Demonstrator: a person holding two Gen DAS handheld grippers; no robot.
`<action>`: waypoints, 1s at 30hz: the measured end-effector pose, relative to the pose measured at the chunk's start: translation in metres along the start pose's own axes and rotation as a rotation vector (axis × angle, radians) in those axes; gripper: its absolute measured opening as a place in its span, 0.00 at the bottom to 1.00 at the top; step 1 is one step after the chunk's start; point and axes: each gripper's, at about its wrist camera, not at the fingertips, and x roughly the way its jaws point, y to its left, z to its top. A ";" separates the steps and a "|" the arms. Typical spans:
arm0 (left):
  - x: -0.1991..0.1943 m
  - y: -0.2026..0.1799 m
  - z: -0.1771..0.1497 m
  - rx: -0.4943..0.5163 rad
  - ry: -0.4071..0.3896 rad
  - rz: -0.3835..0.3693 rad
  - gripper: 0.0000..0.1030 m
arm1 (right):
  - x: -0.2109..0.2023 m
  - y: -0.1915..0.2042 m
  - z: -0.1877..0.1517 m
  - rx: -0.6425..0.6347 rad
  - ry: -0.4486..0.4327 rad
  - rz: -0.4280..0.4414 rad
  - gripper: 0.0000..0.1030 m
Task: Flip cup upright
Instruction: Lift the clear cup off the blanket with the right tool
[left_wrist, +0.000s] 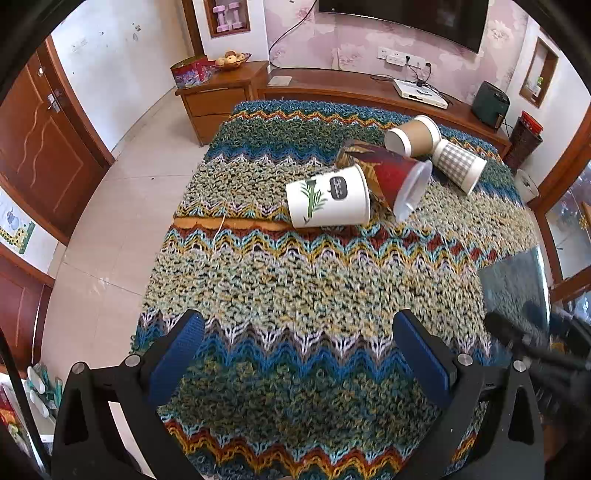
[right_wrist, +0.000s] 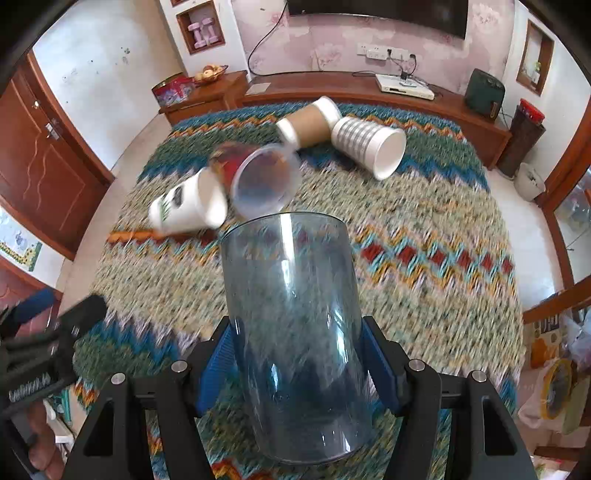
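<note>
My right gripper (right_wrist: 299, 354) is shut on a clear bluish glass cup (right_wrist: 295, 317), held above the patterned cloth with its rim pointing away from me; that view is blurred. The cup also shows at the right edge of the left wrist view (left_wrist: 517, 291). My left gripper (left_wrist: 295, 354) is open and empty over the near part of the cloth. Several cups lie on their sides further back: a white cup with a bamboo print (left_wrist: 328, 201), a red cup with a clear rim (left_wrist: 391, 177), a brown paper cup (left_wrist: 413, 138) and a checked white cup (left_wrist: 460, 166).
The table is covered by a zigzag knitted cloth (left_wrist: 295, 280). A wooden TV bench (left_wrist: 354, 86) with a white set-top box (left_wrist: 419, 93) runs behind it. A side cabinet (left_wrist: 221, 96) holds a fruit basket. Tiled floor and a brown door (left_wrist: 40, 155) lie to the left.
</note>
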 end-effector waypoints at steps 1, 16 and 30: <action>-0.001 0.000 -0.004 0.005 0.004 -0.003 0.99 | -0.001 0.002 -0.008 0.009 0.007 0.009 0.65; 0.004 0.003 -0.037 0.003 0.092 -0.073 0.99 | 0.022 0.000 -0.055 0.197 0.075 0.122 0.65; 0.022 -0.007 -0.031 0.011 0.135 -0.117 0.99 | 0.064 0.010 -0.057 0.231 0.049 0.114 0.66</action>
